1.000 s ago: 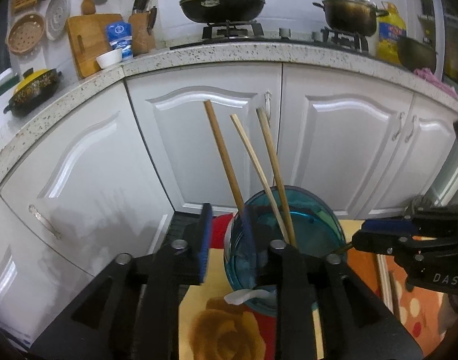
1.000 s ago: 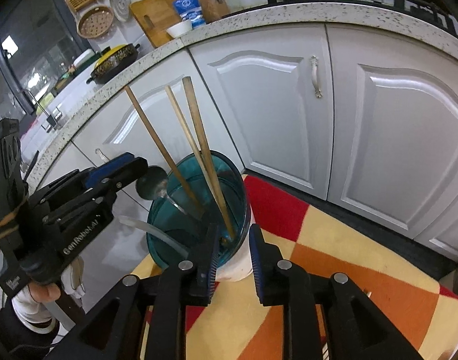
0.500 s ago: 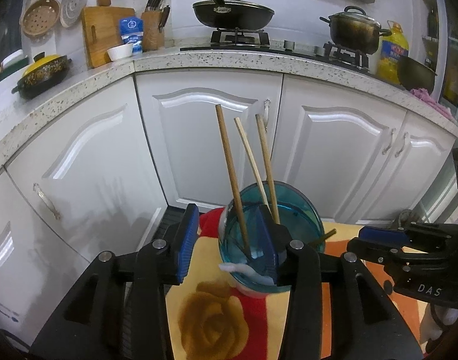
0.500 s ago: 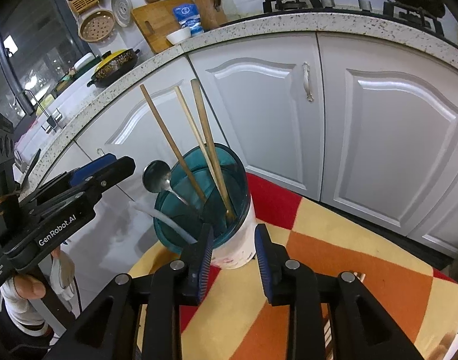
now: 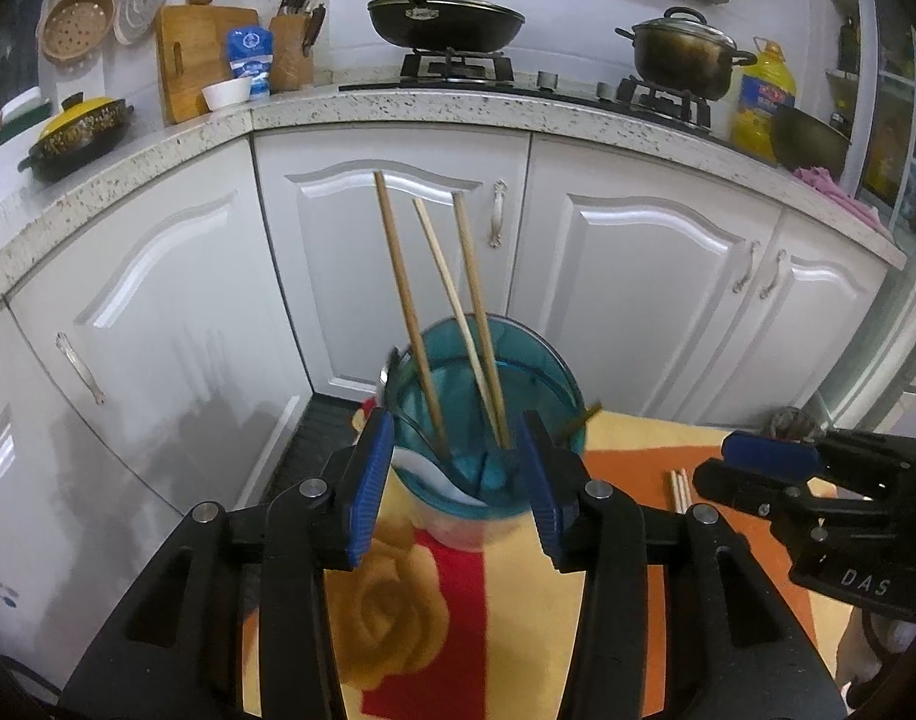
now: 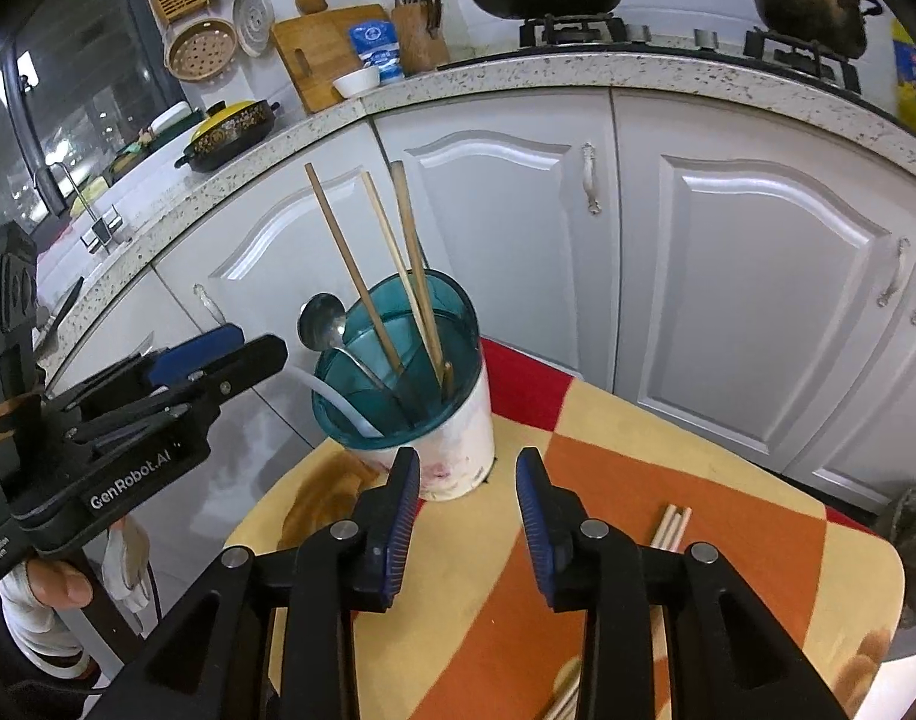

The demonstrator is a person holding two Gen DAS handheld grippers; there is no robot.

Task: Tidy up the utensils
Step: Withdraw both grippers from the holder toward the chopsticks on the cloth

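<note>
Holder (image 6: 434, 420): we see a teal-rimmed white cup, three chopsticks (image 6: 398, 276) upright inside.
Left gripper (image 5: 458, 480): widening, empty.
Right gripper (image 6: 467, 498): parting, empty.

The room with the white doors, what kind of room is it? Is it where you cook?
Yes, it looks like a home kitchen. A frying pan and a pot sit on a gas stove, a knife block stands on the speckled counter, and white cupboards run underneath.
</note>
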